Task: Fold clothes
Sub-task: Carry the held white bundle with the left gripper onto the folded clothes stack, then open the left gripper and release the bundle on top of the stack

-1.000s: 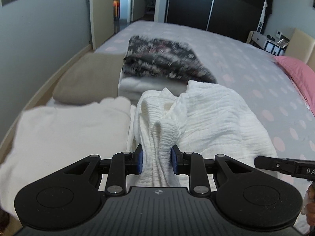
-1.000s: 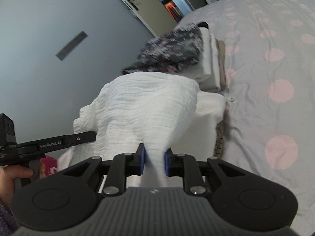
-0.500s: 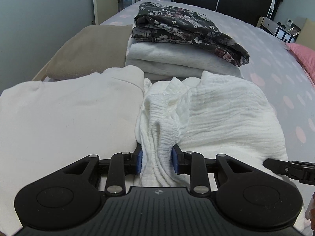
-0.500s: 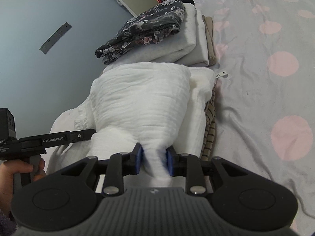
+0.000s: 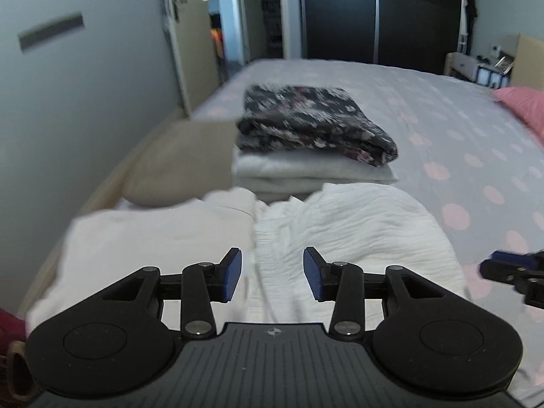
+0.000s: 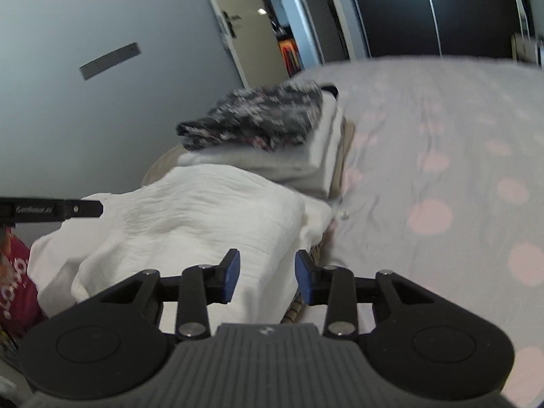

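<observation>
Left wrist view: left gripper (image 5: 272, 273) above the near end of the white crinkled garment (image 5: 353, 224), jaws opening, blue pads (image 5: 232, 273) clear of the cloth, nothing pinched. Garment folded into a rough rectangle on the bed (image 5: 442, 129), surface finely wrinkled, a gathered ruffled edge along its left side. Just beside it on the left, a cream folded garment (image 5: 159, 234), touching along the seam. Behind both, a stack: dark floral garment (image 5: 312, 119) on top of folded white pieces (image 5: 306, 170), with a tan cushion (image 5: 183, 163) to the left. Only here: pink pillow (image 5: 523, 105) at far right, bedside clutter beyond it, and the tip of the right gripper (image 5: 510, 268) at the right edge, blurred.

Right wrist view: right gripper (image 6: 267, 273) over the garment's right near corner (image 6: 204, 210), jaws opening, pads free, no cloth between them. Garment seen from the side here, draped as a soft mound over a lower pile, a striped layer (image 6: 295, 309) peeking out beneath near the right pad. Only here: the left gripper's finger (image 6: 78, 209) reaching in from the left edge, a pink printed bag (image 6: 17, 282) low at left, and the spotted grey sheet spreading right.
</observation>
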The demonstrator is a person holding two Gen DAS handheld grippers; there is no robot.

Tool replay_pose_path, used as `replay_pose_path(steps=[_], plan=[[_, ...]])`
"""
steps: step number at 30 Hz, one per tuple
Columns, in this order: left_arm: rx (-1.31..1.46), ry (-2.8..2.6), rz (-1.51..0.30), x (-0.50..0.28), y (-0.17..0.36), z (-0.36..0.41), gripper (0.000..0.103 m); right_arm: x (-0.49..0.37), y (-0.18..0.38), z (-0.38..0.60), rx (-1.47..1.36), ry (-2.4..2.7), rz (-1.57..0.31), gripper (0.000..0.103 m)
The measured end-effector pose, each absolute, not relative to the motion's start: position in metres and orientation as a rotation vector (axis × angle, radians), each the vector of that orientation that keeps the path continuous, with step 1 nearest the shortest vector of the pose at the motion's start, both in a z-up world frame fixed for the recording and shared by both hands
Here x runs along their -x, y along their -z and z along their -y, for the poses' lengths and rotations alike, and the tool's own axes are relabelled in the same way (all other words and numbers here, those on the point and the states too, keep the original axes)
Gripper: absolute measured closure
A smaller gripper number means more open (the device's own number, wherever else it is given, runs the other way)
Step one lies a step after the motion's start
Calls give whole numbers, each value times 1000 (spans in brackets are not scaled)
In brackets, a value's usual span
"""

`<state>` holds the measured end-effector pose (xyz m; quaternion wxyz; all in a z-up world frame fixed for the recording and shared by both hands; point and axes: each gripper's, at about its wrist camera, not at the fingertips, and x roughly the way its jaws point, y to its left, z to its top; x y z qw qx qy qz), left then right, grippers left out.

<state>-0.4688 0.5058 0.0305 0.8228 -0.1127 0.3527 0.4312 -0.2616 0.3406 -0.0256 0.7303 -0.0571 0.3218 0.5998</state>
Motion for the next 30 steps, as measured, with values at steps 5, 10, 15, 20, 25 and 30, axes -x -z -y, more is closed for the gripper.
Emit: replay_pose_path(steps=[5, 10, 15, 20, 25, 30], plan=[[210, -890, -799, 464, -20, -480, 74, 293, 21, -330, 202, -1398, -616, 65], [161, -909, -917, 459, 12, -476, 78, 319, 36, -333, 292, -1446, -612, 65], [227, -933, -998, 471, 40, -496, 77, 322, 55, -345, 317, -1454, -671, 63], [244, -932, -1015, 473, 50, -501, 76, 319, 59, -352, 310, -1456, -700, 63], [190, -963, -983, 471, 40, -487, 75, 313, 43, -337, 235, -1467, -691, 53], [141, -982, -914, 465, 19, -460, 70, 308, 22, -310, 199, -1477, -636, 41]])
